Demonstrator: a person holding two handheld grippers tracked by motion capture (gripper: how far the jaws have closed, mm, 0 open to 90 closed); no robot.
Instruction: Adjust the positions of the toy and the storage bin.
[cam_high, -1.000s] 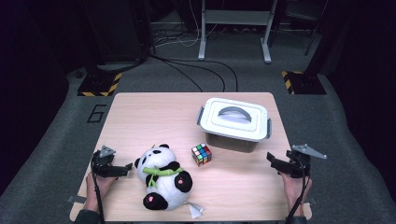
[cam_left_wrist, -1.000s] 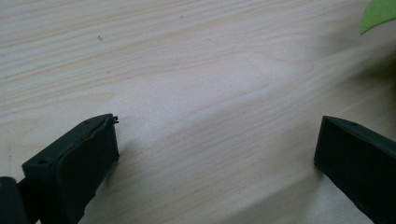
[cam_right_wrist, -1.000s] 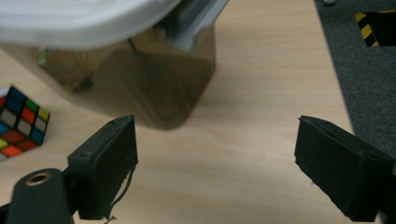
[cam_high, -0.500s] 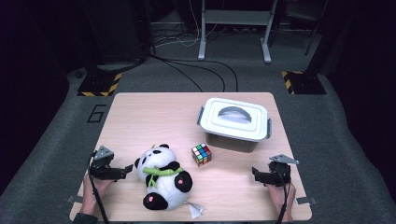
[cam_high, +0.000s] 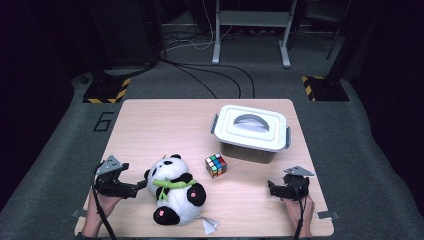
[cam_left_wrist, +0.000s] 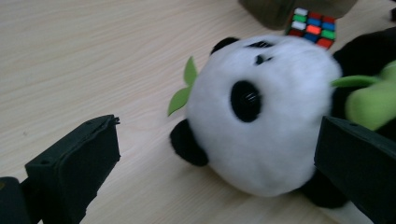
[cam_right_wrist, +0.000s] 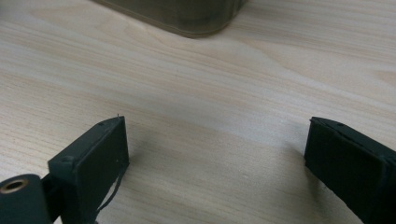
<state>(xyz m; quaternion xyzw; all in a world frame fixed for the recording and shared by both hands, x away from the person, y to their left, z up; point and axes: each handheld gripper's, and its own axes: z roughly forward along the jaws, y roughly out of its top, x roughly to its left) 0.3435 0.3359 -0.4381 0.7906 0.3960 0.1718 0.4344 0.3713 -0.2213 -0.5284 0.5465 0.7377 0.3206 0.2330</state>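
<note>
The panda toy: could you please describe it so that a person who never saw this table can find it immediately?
Start from the wooden table and look at its near left part, beside the left gripper. There the panda toy lies, soft, black and white, with a green scarf. The colourful cube and the grey lidded box nearby are hard and angular.

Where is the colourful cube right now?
In the high view, the cube sits on the table near its middle, between the panda and the lidded box.
</note>
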